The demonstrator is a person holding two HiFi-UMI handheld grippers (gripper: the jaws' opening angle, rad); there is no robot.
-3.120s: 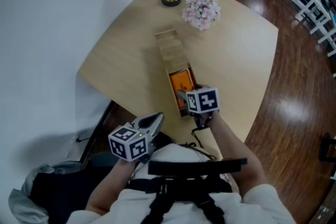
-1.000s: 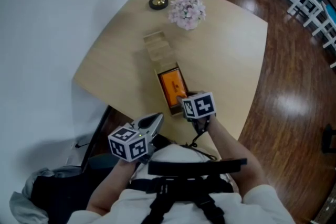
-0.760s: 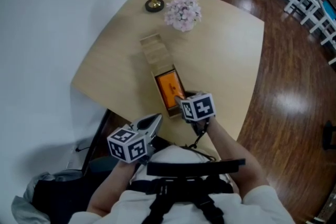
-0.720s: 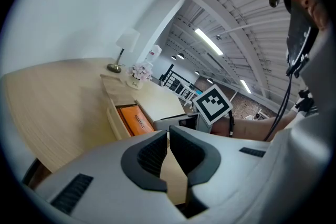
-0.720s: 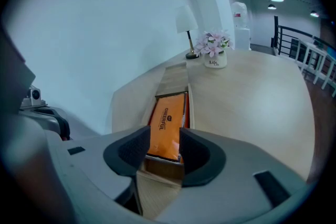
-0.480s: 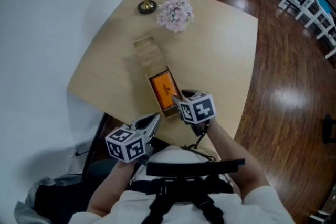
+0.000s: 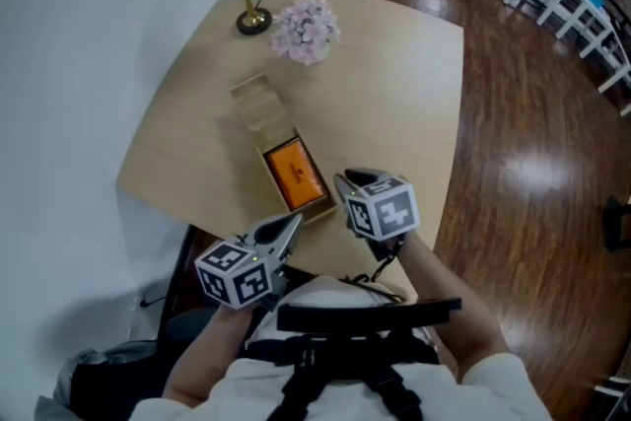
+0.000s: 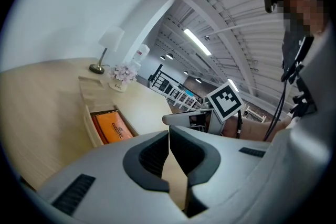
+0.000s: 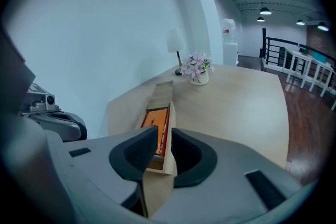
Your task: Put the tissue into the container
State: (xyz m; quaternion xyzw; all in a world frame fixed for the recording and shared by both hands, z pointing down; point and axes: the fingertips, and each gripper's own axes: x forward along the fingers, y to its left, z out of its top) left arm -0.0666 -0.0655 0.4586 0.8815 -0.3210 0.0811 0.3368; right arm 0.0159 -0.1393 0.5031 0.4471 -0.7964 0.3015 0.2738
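Head view first: the orange tissue (image 7: 294, 175) pack lies flat in the open half of the wooden container (image 7: 252, 105), down inside its walls; the container sits on the worktop (image 7: 394, 84) close to the near edge, with the lamp (image 7: 251, 18) and the flowers (image 7: 305, 28) well apart at the far side; the far half of the container is covered by a pale wooden panel, lid or second compartment I cannot tell.

Right gripper (image 7: 347, 180) hangs just beside the container's near end, and its own view tells the story; the jaws are closing, a narrow gap between them, nothing in that gap, only container and tissue seen beyond; so the pack is not held. Left gripper (image 7: 292, 225) is low by the person's body, off the worktop's edge, jaws together on nothing.

To my eye the placing is as good as done, and the job now is a clean getaway; the container looks light and sits near the edge, so the right jaws want to come up and back without brushing its near wall; if that panel is a sliding lid, push it along its length, not down, with the other gripper steadying the end.
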